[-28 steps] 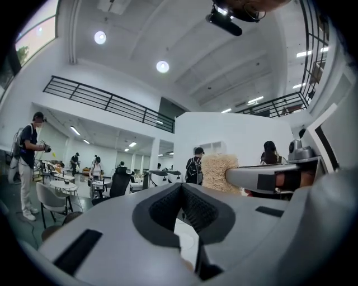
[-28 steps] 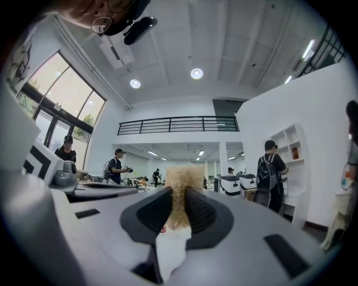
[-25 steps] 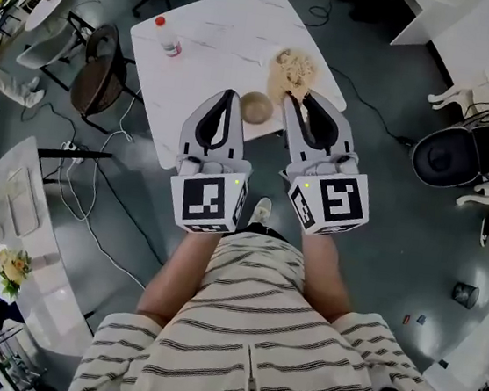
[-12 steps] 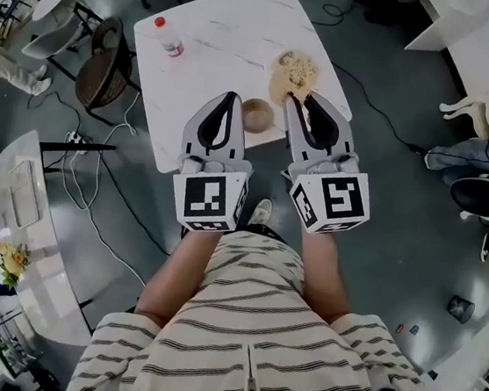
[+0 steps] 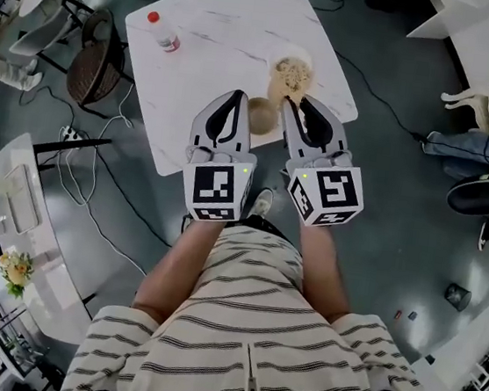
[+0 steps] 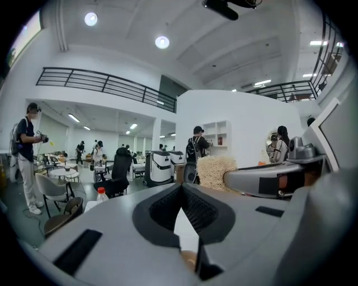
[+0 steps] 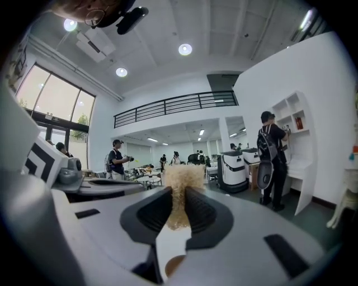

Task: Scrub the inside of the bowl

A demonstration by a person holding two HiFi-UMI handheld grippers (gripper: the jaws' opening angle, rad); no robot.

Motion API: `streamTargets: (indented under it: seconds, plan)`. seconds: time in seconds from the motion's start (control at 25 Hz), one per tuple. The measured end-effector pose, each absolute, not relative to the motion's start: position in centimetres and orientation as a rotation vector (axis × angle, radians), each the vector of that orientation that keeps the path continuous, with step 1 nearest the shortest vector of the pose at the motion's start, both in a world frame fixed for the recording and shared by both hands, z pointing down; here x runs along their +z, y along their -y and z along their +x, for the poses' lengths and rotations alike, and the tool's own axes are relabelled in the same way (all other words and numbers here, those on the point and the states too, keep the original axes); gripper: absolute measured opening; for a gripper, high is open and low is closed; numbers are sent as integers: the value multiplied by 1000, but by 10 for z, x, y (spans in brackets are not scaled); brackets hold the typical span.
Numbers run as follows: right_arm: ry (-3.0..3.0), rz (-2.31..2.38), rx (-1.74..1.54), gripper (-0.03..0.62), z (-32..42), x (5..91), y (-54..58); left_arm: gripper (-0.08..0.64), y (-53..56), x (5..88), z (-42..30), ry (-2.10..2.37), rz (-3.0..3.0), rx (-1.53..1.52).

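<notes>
1. Currently the right gripper [image 7: 179, 192] has its jaws clamped on a pale, stringy scrubber [image 7: 180, 180]. The tuft sticks out past the jaw tips.
2. Head view: the scrubber [image 5: 291, 72] sits straight ahead of the right gripper [image 5: 292, 104], over the white worktop [image 5: 229, 29].
3. The left gripper [image 6: 182, 187] has its jaws closed tip to tip with nothing between them. Only worktop shows through the hollow behind the tips.
4. The brown bowl [image 5: 262, 113] stands upright on the worktop near its front edge. It is between the two grippers, just to the right of the left gripper [image 5: 235, 99] and just left of the right jaws.
5. The scrubber is beyond the bowl, not inside it.
6. A red-capped bottle [image 5: 164, 34] stands ahead and left of the left jaws, well apart.
</notes>
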State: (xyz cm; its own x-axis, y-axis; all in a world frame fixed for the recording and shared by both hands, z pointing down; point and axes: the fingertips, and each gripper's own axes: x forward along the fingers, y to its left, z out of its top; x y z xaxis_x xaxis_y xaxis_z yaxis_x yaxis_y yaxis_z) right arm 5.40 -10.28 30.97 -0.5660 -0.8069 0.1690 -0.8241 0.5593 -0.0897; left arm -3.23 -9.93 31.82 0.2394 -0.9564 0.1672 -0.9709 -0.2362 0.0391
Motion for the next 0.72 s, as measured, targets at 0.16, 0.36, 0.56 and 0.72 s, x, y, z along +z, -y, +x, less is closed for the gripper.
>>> streamTargets:
  seconds: [0.16,0.36,0.56,0.72]
  plan:
    - [2625,1394,295,75,51,339,113,5,110,348,-33,1811,2330,215]
    - [2571,1390,340,75,44,368,126,5,122,378,-41,1770,2293,277]
    - [2524,1372,394,75,40,393,131,6,128,404,-44,1734,2257,327]
    - [2491,1378,439,75,39,412,134,5,131,425,-48,1710,2225,363]
